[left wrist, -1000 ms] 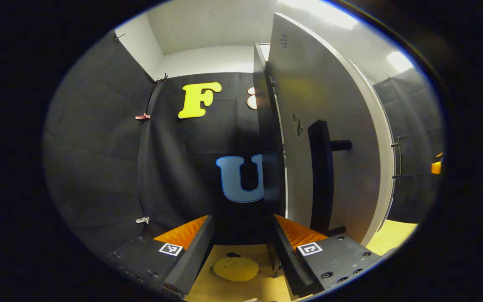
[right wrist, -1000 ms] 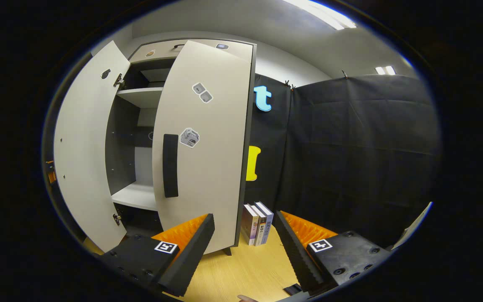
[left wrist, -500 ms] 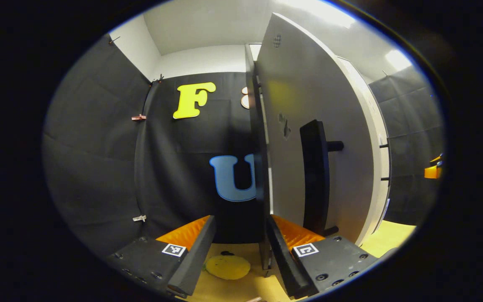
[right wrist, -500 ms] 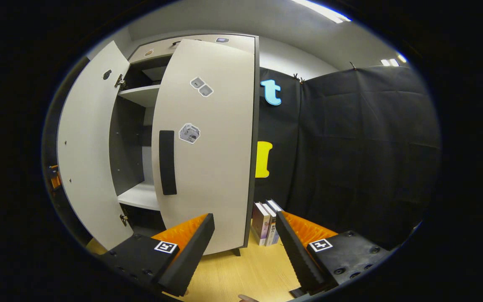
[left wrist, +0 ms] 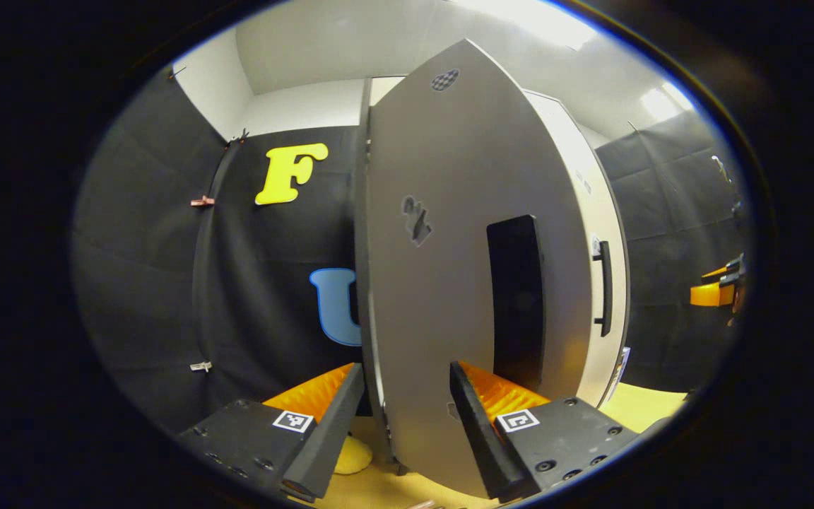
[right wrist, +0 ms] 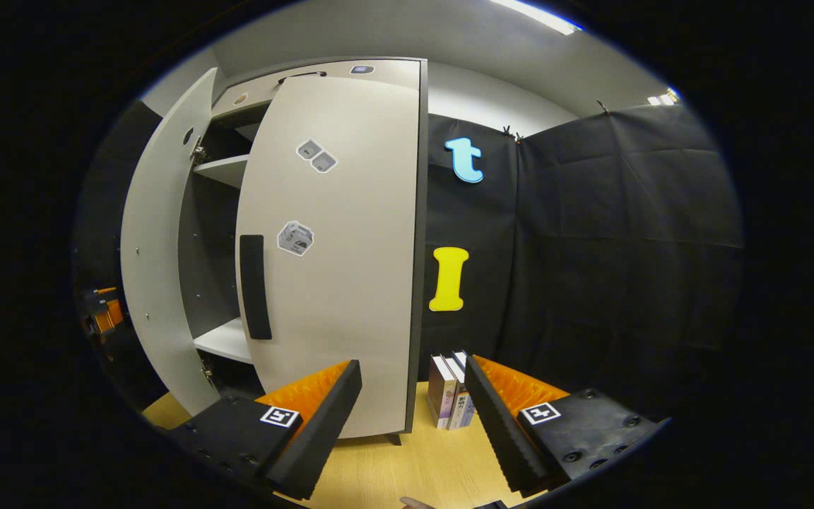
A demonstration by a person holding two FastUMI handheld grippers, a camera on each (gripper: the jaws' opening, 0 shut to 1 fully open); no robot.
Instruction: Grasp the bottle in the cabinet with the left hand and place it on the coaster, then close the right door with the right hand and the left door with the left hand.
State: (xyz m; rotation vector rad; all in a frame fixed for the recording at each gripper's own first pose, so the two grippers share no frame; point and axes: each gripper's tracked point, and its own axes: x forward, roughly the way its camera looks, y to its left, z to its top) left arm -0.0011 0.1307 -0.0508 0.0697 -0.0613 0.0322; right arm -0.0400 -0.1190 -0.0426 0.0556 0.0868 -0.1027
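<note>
- While the left gripper point(left wrist: 400, 424) holds its fingers wide with nothing between the pads, the left door point(left wrist: 449, 283) stands just ahead of them, its lower edge dropping between the two fingers.
- That left door is a tall pale grey panel, partly ajar, with a long black handle point(left wrist: 516, 297) and a small dark sticker point(left wrist: 415, 220) on its face.
- Beyond its far edge the right door point(left wrist: 594, 233) shows as a pale strip with a slim dark bar handle point(left wrist: 603, 283).
- On the wooden tabletop point(left wrist: 644, 406) a yellow coaster point(left wrist: 345, 458) peeks out beside the left finger; whether anything stands on it cannot be told.
- From the right gripper view, the right gripper point(right wrist: 414, 417) also has its fingers spread wide and empty.
- Ahead of it the cabinet point(right wrist: 322, 71) has its right door point(right wrist: 340, 268) nearly closed, pale grey with a black handle point(right wrist: 255, 286) and stickers point(right wrist: 295, 237).
- Between the doors, white shelves point(right wrist: 227, 170) show inside.
- Upright books point(right wrist: 449, 392) stand on the tabletop just beside the cabinet.
</note>
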